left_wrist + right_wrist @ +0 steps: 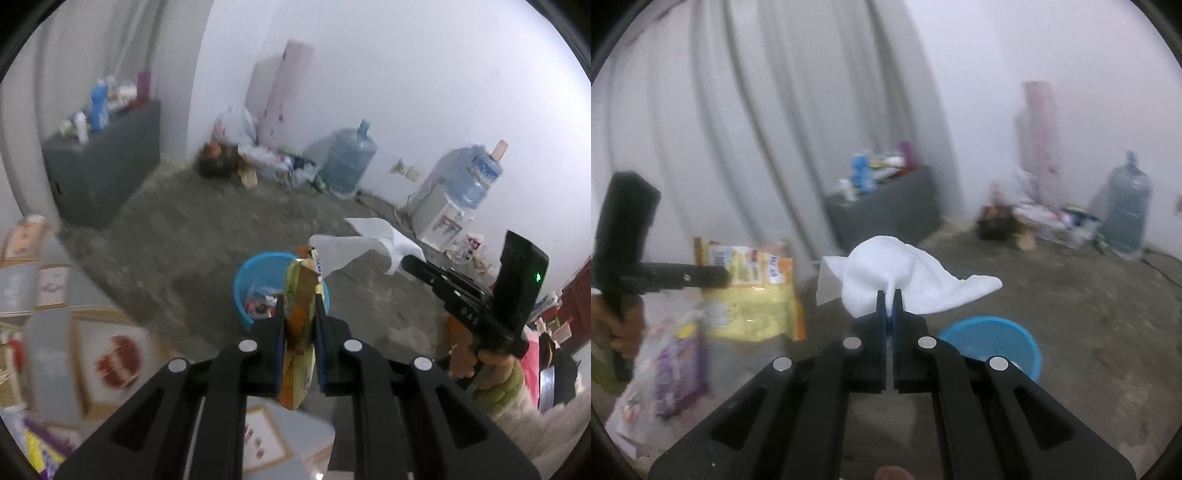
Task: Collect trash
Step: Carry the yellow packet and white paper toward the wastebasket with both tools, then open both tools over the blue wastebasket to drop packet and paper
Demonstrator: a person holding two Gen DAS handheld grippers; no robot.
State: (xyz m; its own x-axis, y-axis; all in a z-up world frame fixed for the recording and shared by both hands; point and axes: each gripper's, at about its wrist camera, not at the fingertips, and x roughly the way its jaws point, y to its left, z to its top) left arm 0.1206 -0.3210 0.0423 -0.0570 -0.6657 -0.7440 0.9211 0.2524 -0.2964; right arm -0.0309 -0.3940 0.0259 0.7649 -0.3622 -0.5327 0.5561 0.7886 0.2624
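Observation:
My left gripper (300, 306) is shut on a yellow and orange snack wrapper (298, 325), held edge-on above a blue bin (246, 291) with trash inside. The wrapper also shows in the right wrist view (753, 291), held by the left gripper (726, 277). My right gripper (889, 295) is shut on a white tissue (905, 277), held up above and left of the blue bin (1008, 334). In the left wrist view the right gripper (410, 263) holds the tissue (365, 243) to the right of the bin.
A surface with printed boxes (110, 354) lies at lower left. A plastic bag with a purple packet (676, 369) hangs at left. A grey cabinet (107, 166) with bottles, a water jug (349, 162), a water dispenser (448, 206) and a rubbish pile (251, 155) stand along the walls.

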